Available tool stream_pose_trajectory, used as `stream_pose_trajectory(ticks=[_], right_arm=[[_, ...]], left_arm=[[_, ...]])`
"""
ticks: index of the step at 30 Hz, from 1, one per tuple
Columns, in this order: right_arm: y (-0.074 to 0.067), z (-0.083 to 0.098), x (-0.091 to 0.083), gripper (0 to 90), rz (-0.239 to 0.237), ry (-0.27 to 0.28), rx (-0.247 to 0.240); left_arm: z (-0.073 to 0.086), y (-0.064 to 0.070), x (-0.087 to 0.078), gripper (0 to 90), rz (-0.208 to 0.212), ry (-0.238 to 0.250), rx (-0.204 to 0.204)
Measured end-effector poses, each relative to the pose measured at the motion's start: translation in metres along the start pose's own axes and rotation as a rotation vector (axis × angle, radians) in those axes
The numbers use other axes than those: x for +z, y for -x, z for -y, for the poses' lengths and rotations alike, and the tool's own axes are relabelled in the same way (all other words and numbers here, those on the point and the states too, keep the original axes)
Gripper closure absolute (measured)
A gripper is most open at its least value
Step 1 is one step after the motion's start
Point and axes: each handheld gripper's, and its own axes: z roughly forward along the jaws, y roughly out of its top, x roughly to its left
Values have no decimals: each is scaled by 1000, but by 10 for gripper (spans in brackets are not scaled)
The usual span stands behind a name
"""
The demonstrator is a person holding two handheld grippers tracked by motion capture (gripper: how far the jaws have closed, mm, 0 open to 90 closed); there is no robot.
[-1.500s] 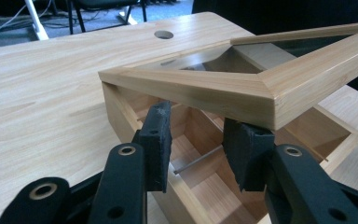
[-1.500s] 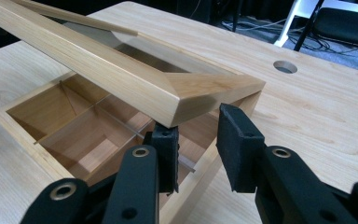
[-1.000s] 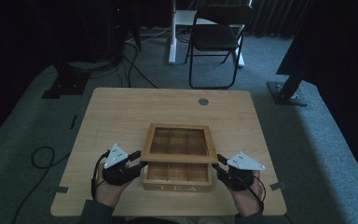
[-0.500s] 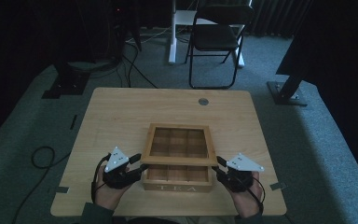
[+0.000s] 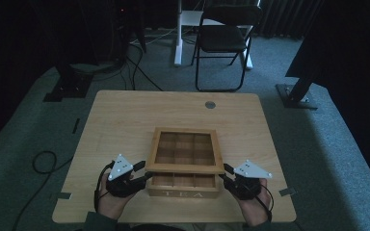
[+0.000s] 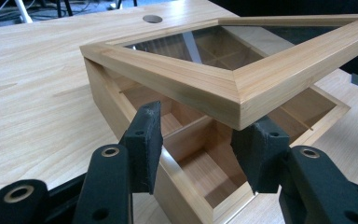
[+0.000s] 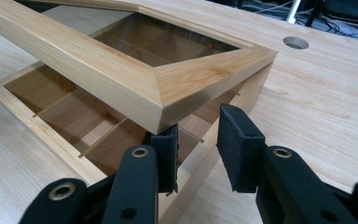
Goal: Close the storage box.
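Tea box (image 5: 183,185) lid (image 5: 185,149) half-raised — both hand-held grippers beneath it.

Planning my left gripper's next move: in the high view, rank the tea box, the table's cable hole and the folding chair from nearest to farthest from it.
From the left gripper:
1. Tea box, right beside the jaws at the table's near edge, lid raised.
2. Cable hole, at the table's far edge, right of centre.
3. Folding chair, on the floor beyond the table.

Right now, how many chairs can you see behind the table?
1: a dark folding chair stands on the carpet beyond the table's far edge. Others may hide in the dark surroundings.
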Motion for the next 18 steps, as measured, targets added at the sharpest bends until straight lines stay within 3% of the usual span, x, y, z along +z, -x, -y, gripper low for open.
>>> stream_pose_trajectory(ticks=[18], right_arm=[[-1, 8, -1, 642, -20, -18, 12]], left_arm=[[6, 3, 2, 540, 3, -16, 5]])
